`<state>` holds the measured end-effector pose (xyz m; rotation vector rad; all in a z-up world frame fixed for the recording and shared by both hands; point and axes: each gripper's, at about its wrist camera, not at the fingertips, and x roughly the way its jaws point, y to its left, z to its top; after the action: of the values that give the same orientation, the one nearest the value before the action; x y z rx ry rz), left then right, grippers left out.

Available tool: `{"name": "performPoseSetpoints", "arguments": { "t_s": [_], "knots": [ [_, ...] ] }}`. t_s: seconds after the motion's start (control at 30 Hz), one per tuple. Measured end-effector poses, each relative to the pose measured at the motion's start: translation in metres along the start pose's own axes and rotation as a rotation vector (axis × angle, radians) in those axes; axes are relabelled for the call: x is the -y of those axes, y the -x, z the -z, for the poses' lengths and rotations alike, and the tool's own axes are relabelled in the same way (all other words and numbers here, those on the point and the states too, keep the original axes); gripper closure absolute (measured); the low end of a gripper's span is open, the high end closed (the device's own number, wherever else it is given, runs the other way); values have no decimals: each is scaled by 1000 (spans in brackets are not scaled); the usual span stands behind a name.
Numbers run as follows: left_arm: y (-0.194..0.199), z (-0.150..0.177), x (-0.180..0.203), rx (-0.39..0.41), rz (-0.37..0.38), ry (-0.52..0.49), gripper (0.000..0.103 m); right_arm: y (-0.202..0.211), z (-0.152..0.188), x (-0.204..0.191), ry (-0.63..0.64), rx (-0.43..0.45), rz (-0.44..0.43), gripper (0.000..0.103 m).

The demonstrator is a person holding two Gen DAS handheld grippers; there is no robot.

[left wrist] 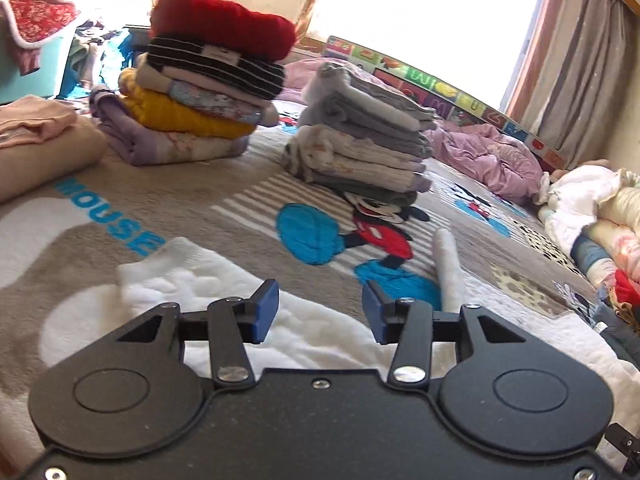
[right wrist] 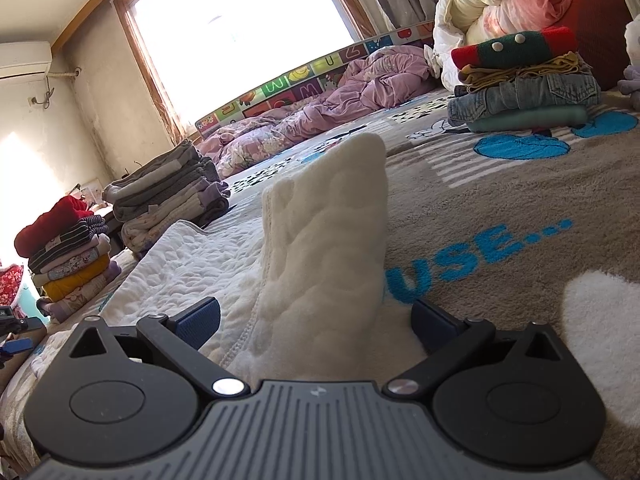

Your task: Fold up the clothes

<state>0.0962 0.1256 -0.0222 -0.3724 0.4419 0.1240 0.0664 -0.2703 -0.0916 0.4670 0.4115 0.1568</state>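
Note:
A white quilted garment (left wrist: 256, 304) lies spread on the cartoon-mouse blanket (left wrist: 200, 208). My left gripper (left wrist: 320, 312) hovers over its near part, blue pads apart with nothing pressed between them. In the right wrist view a fold of the same white garment (right wrist: 328, 232) stands upright between the wide-set jaws of my right gripper (right wrist: 316, 324); the pads stay clear of the cloth on both sides. That raised fold (left wrist: 448, 268) shows edge-on in the left wrist view.
A folded pile topped by a red knit (left wrist: 200, 80) and a grey-lilac folded pile (left wrist: 360, 136) stand further back. A denim pile with a red-green roll (right wrist: 524, 80) sits at the right. Rumpled pink bedding (right wrist: 320, 108) lies under the window; a heap of quilts (left wrist: 592, 216) lies beside it.

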Motion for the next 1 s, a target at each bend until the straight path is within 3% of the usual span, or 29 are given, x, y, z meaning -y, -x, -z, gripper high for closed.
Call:
{"name": "performPoseSetpoints", "arguments": {
  "t_s": [0.07, 0.23, 0.33, 0.5, 0.63, 0.7, 0.83, 1.0],
  "knots": [
    [-7, 3, 24, -21, 58, -37, 58, 2, -5, -1, -2, 10, 28, 12],
    [-18, 4, 59, -33, 123, -42, 58, 5, -22, -14, 102, 66, 86, 31],
    [-22, 0, 64, -34, 140, -8, 58, 4, -31, -40, 256, 94, 62, 35],
    [-27, -9, 56, -34, 184, 59, 57, -17, -17, -100, 564, -32, -76, 35],
    [-24, -14, 55, -38, 314, 68, 57, -35, 20, -144, 809, -190, -172, 29],
    [-23, -15, 58, -48, 352, 51, 57, -35, 36, -157, 886, -207, -186, 27],
    [-26, -13, 63, -68, 374, 39, 56, -19, 27, -154, 796, -202, -211, 26],
    [-32, -10, 62, -94, 383, 66, 53, 15, -3, -134, 644, -108, -232, 26]
  ]
}}
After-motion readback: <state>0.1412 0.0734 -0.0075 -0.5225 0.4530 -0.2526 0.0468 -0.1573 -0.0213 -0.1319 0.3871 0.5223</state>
